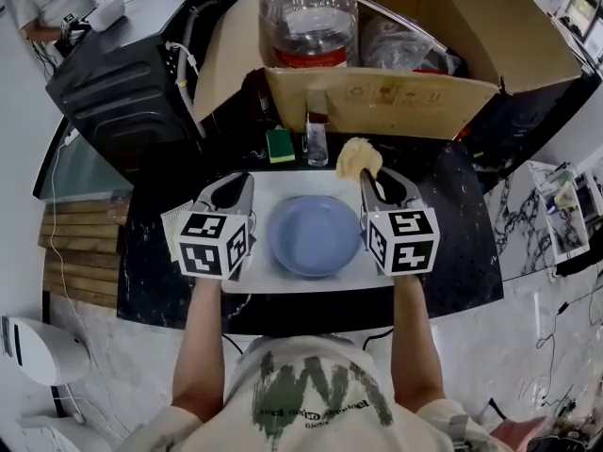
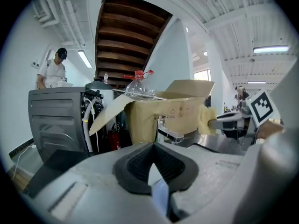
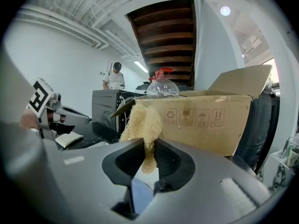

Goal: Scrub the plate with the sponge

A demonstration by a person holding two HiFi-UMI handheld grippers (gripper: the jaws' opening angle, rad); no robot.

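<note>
Your right gripper [image 1: 370, 177] pinches the sponge [image 1: 358, 156] between its jaws, just beyond the far right rim of the plate [image 1: 314, 235]. The plate sits on a white tray [image 1: 283, 186] on the dark counter [image 1: 151, 271]. Your left gripper [image 1: 245, 181] is just left of the plate, its jaws pressed together on nothing.

The plate [image 1: 314, 235] lies on a tray [image 1: 283, 188] between the left gripper [image 1: 236, 190] and the right gripper [image 1: 373, 179], which holds the sponge [image 1: 358, 156] above the tray's far edge. Behind the tray sit a scouring pad [image 1: 280, 144] and, to its right, a small bottle [image 1: 317, 142]. Behind them stands a cardboard box [image 1: 377, 97] with a water jug [image 1: 308, 17] in it.
</note>
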